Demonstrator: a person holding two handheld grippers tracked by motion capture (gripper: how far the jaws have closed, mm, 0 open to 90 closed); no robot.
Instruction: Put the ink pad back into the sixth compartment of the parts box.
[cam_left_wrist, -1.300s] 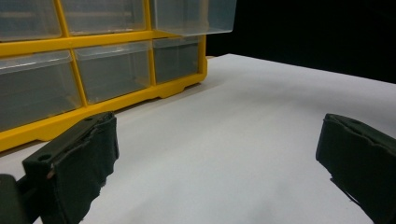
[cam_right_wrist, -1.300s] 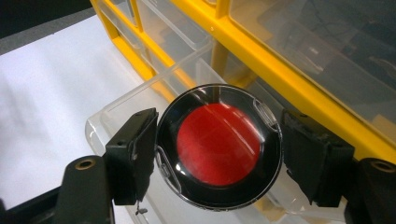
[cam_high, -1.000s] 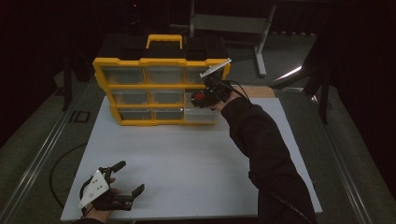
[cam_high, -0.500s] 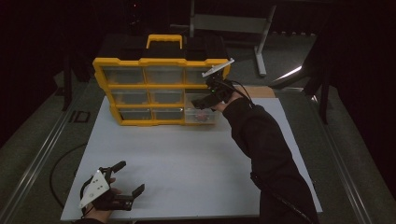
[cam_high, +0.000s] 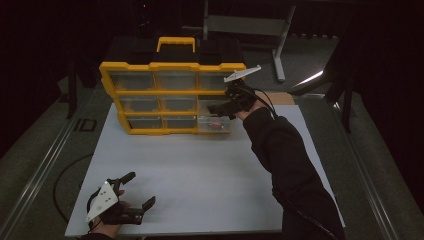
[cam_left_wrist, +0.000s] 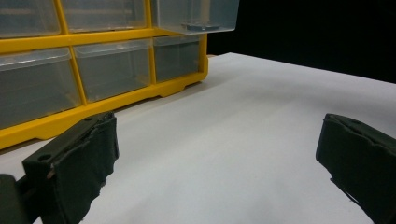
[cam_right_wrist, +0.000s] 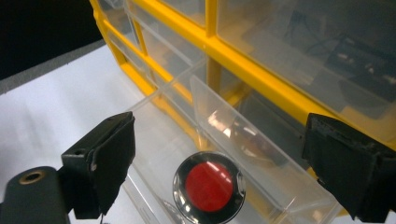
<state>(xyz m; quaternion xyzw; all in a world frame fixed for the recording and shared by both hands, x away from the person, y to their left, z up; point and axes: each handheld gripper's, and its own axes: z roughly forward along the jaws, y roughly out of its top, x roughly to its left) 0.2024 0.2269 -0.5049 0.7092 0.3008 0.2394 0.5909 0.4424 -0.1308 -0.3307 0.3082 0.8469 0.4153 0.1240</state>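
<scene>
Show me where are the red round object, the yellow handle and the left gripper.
red round object (cam_right_wrist: 208, 186): right gripper view, on its red centre.
yellow handle (cam_high: 176, 40): high view, on its top bar.
left gripper (cam_high: 136, 191): high view, midway between its fingertips.

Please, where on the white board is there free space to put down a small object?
The white board is bare between the yellow drawer cabinet and the left gripper, from its left edge to the sleeve. It is crowded at the open drawer, under the right gripper.
</scene>
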